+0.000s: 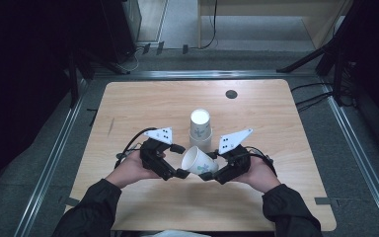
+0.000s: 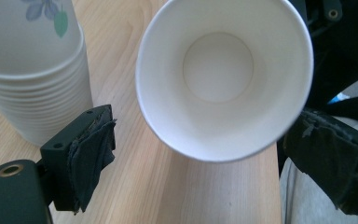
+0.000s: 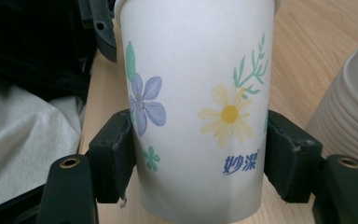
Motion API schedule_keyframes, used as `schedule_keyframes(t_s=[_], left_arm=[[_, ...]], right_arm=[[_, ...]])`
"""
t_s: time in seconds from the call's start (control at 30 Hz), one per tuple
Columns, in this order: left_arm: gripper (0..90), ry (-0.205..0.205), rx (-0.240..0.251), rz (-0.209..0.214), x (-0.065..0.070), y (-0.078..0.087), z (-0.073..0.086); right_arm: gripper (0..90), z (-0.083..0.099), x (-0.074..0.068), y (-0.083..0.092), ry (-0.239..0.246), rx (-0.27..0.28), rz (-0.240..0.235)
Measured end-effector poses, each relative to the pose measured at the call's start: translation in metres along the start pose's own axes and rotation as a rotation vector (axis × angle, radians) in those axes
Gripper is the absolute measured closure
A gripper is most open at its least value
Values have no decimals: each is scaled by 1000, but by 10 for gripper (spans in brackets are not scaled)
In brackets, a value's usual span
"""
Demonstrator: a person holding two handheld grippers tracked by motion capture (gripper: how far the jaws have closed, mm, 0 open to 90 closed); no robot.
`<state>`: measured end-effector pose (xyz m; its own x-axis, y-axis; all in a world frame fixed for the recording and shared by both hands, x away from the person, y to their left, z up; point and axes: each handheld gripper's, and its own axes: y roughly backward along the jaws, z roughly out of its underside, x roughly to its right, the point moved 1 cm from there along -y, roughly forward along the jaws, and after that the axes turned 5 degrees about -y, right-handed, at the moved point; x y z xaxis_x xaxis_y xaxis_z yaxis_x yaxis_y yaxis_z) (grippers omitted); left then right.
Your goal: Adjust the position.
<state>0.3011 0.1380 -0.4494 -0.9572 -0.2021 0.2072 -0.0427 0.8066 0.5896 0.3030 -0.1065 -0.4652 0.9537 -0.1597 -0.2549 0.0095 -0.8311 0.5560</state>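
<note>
A single paper cup point(image 1: 199, 161), white with printed flowers, is shown held on its side above the near middle of the wooden table point(image 1: 128, 103), its open mouth turned toward the left gripper point(image 1: 178, 160) and its base toward the right gripper point(image 1: 208, 165). In the right gripper view the cup's lower body is seen clamped between the two black jaws, the pads pressed against both flanks; the grip is thus carried by the right side alone. In the left gripper view the jaws are seen spread wide to either side of the rim, with a clear gap to each pad, so nothing is held there. Just beyond the cup, a stack of nested cups point(image 1: 200, 129) stands mouth-down on the table. Several hazards may be judged from this arrangement. The thin wall could be dented or buckled if the right jaws were squeezed further. The tapered, smooth body could slide out toward its narrow base if the grip were slackened. The stack could be knocked over if the held cup or either gripper were swung forward carelessly.
</note>
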Motion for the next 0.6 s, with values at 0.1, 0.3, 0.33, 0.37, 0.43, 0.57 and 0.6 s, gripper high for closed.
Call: schedule_keyframes(t_s=[0.1,0.3,0.33,0.37,0.43,0.57,0.6], left_arm=[[90,8,27,4,1,-1,-1],[94,7,73,4,5,-2,-4],[101,8,93,5,6,-3,-4],[126,14,106,15,6,-3,-4],[129,24,120,22,7,-4,-5],[132,19,124,16,8,-6,-6],[137,14,124,9,9,-6,-5]], right_arm=[[332,-2,-1,0,2,22,-16],[332,-4,-4,-3,-3,30,-35],[332,-4,-4,-3,-1,33,-36],[332,-4,-4,-4,-3,38,-42],[332,-5,-3,-5,-10,42,-49],[332,-5,-4,-7,-13,36,-58],[332,-6,-5,-8,-12,36,-58]])
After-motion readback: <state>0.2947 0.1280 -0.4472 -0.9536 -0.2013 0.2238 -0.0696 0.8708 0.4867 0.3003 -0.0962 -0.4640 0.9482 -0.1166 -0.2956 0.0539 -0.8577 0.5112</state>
